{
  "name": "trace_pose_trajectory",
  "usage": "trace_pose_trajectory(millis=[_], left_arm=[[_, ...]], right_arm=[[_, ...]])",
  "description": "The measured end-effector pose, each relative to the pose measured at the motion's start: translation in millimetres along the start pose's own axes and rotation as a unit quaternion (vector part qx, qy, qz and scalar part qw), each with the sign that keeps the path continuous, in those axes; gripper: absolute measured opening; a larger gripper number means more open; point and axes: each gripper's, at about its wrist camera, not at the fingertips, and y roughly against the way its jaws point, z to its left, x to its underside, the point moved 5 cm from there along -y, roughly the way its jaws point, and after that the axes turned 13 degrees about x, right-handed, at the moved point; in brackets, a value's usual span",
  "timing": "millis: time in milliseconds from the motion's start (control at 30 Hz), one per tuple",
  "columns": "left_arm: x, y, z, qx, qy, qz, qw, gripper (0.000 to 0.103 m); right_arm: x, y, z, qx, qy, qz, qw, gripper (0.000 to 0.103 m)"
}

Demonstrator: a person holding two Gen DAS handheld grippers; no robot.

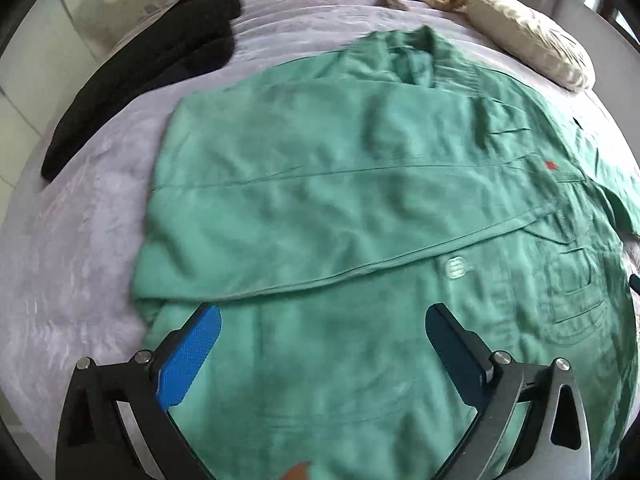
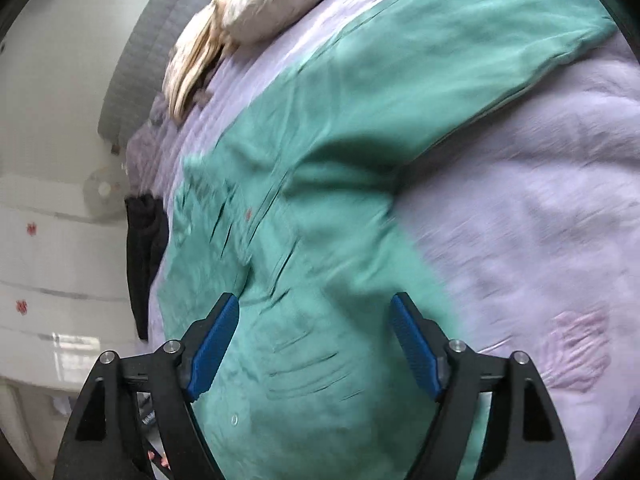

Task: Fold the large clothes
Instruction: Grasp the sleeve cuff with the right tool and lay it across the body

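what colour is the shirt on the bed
Green shirt, clearest in the left wrist view.

No words can be read; the green shirt bears only a small pale emblem, illegible.

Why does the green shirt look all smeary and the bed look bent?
Right wrist view: the green shirt is smeared by motion blur. Left wrist view: sharper, only slightly soft. Both views: the fisheye lens curves the bed cover, with dark corners around the round picture.
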Motion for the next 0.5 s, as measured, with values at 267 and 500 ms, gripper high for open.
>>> trace_pose_trajectory(millis=[267, 500], left_arm=[[-11.4, -33.5, -69.7, 0.03, -0.028, 0.033, 0.9986, 0.103], [-14.1, -52.4, -117.3, 0.053, -0.039, 0.038, 0.9971, 0.103]], right_arm=[[-70.4, 32.6, -108.5, 0.022, -0.124, -0.057, 0.99, 0.081], [-134.1, 43.7, -169.9, -0.004, -0.212, -0.102, 0.972, 0.081]])
